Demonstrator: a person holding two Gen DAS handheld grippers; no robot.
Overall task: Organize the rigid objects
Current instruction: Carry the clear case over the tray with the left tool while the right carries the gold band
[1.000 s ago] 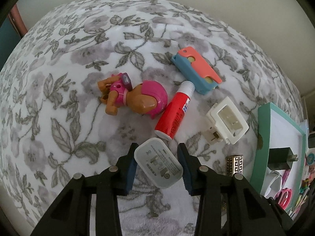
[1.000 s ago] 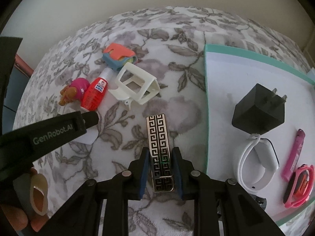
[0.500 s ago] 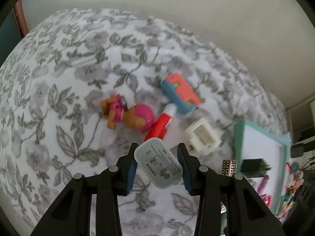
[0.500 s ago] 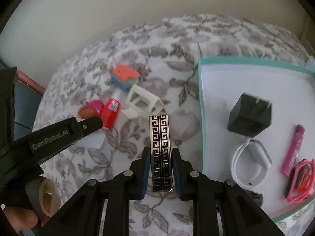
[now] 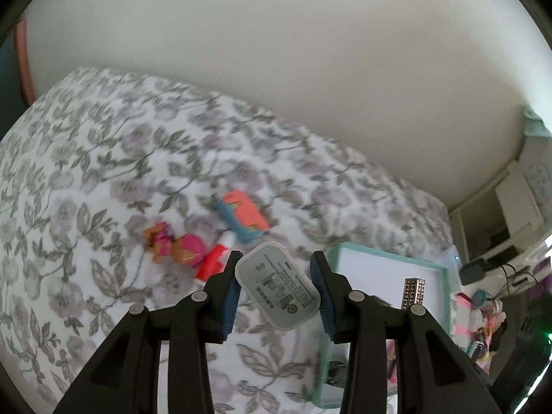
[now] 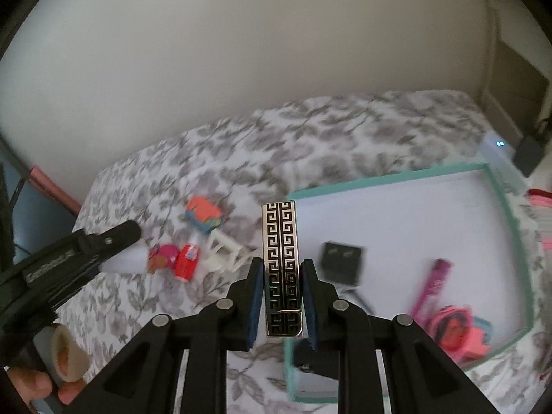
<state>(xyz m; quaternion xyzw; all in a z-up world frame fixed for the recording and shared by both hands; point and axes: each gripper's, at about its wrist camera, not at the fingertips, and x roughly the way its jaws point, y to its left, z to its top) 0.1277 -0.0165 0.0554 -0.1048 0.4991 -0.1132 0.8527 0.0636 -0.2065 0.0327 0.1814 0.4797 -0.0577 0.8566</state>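
My left gripper is shut on a white charger block and holds it high above the floral bedspread. My right gripper is shut on a black-and-silver patterned bar, also lifted, near the left edge of the teal tray. The bar also shows in the left wrist view over the tray. The left gripper shows in the right wrist view at the left.
On the bedspread lie a pink toy figure, a red tube, an orange-and-blue case and a white frame. The tray holds a black plug, a pink pen and a pink band. A wall stands behind.
Both grippers have risen well above the bed with their objects and shifted toward the tray. The things on the bed look smaller and further off.
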